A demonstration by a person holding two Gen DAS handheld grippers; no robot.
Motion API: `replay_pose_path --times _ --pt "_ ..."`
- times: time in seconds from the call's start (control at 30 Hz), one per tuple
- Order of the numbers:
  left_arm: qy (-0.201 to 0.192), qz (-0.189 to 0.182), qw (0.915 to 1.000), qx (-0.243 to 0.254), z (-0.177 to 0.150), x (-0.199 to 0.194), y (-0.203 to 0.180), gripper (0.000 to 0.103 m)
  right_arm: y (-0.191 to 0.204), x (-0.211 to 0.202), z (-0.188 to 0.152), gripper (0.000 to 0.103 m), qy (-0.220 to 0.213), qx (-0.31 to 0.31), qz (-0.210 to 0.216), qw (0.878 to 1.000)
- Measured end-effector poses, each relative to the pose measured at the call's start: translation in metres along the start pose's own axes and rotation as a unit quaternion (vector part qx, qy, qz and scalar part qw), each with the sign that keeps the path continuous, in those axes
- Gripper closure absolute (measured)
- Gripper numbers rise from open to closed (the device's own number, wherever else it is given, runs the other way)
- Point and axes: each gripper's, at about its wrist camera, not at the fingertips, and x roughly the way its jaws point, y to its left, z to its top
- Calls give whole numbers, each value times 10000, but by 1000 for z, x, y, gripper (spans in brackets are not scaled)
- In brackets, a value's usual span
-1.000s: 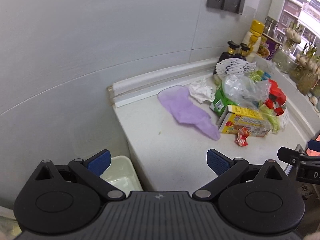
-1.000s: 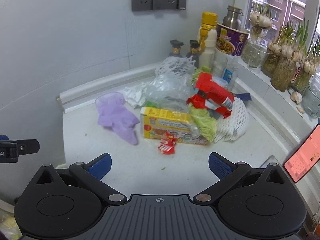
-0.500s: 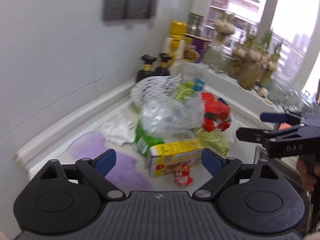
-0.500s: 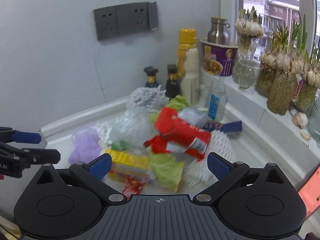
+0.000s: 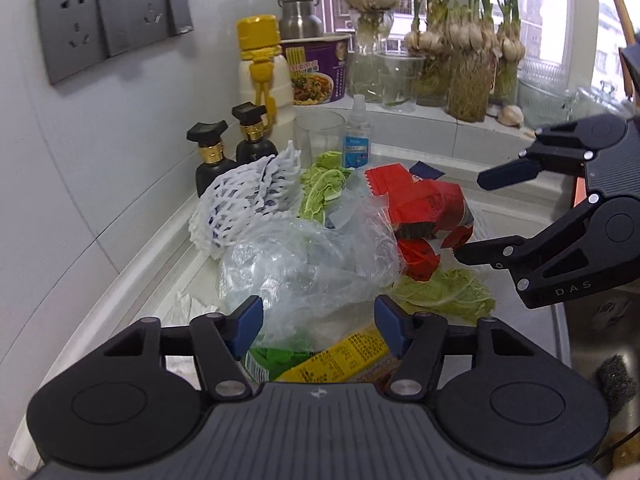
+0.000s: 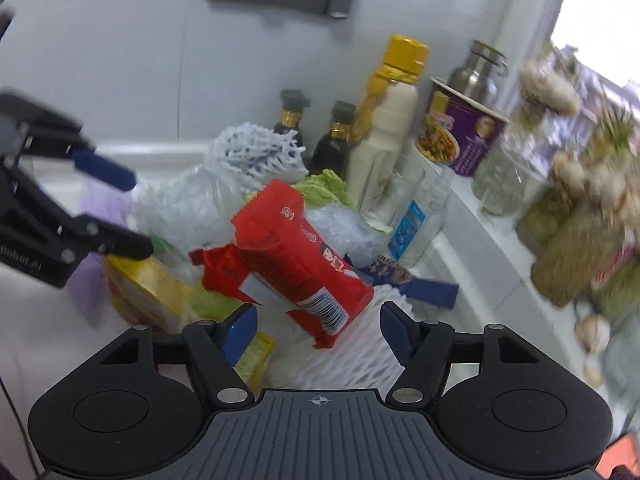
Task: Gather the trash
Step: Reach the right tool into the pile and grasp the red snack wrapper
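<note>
Closing on the countertop pile: left gripper [image 5: 318, 326] around the clear plastic bag [image 5: 308, 264], right gripper [image 6: 318, 330] around the red wrapper [image 6: 292, 256] (long axis slanting up-left), neither yet clamped.

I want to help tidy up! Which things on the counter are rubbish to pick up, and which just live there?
Rubbish to collect:
- clear plastic bag
- red snack wrapper
- white foam net
- cabbage leaves
- yellow box

Just lying about:
- two dark bottles
- yellow-capped bottle
- noodle cup
- sprouting garlic jars
- wall sockets
</note>
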Motion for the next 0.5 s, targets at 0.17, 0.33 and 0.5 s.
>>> replay_pose_path --times 0.17,0.33,0.5 --pt "-30 58 9998 210 4 9 -4 67 7 14 8 51 60 -557 -144 9983" --pt "-50 -26 9999 148 6 11 -3 92 9 21 13 72 119 -653 -206 9976" --pt "-183 -91 9998 -67 9 5 1 100 7 15 14 83 55 -419 -226 9989"
